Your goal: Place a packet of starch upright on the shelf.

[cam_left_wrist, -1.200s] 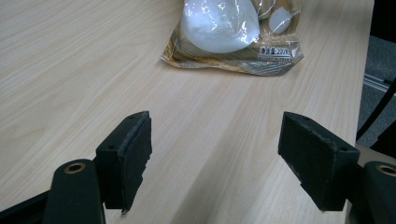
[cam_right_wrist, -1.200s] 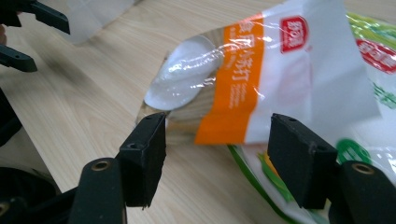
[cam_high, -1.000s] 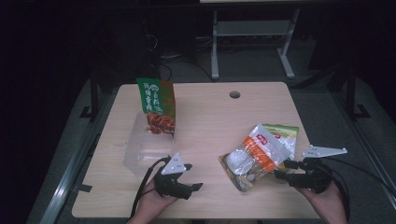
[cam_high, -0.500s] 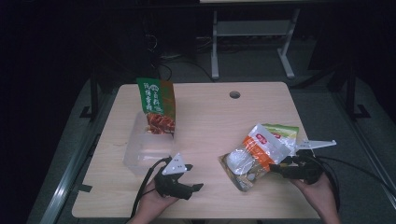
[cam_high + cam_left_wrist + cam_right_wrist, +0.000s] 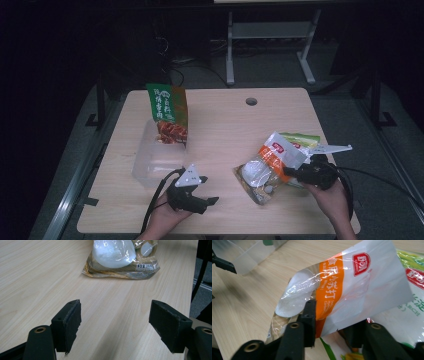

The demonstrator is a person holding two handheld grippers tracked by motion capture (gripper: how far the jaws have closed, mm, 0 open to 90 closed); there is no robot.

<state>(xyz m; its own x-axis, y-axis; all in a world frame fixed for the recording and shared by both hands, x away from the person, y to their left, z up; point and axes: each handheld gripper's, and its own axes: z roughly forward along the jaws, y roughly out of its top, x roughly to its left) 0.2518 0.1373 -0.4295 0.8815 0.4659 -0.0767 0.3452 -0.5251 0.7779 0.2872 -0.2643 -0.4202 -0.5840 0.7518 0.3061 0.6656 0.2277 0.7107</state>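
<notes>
1. On the right half of the wooden table (image 5: 225,130), the right gripper (image 5: 292,172) has its jaws set on the edge of the white and orange bag (image 5: 267,162); the jaws have just been closing, and the bag's edge is between them
2. In the right gripper view, the white and orange bag (image 5: 352,287) passes between the two black jaws, one on its front face at the orange stripe, the other behind its lower edge; the pads appear to pinch the film
3. The bag's lower end, clear film with a white lump inside, lies toward the middle of the table, and its white top points toward the far right
4. A green packet (image 5: 300,140) lies just beside and partly under the white and orange bag, on its right side; the green packet (image 5: 412,302) also shows behind the bag in the right gripper view
5. The left gripper (image 5: 197,197) rests near the front edge, well apart from the bag, held by the person's left hand (image 5: 162,220)
6. In the left gripper view its jaws stand wide apart with only bare table (image 5: 112,315) between them, and the bag's lower end (image 5: 117,257) lies ahead
7. A clear plastic tub (image 5: 155,160) sits at the left of the table, with a tall green and red pouch (image 5: 167,112) standing upright at its far end
</notes>
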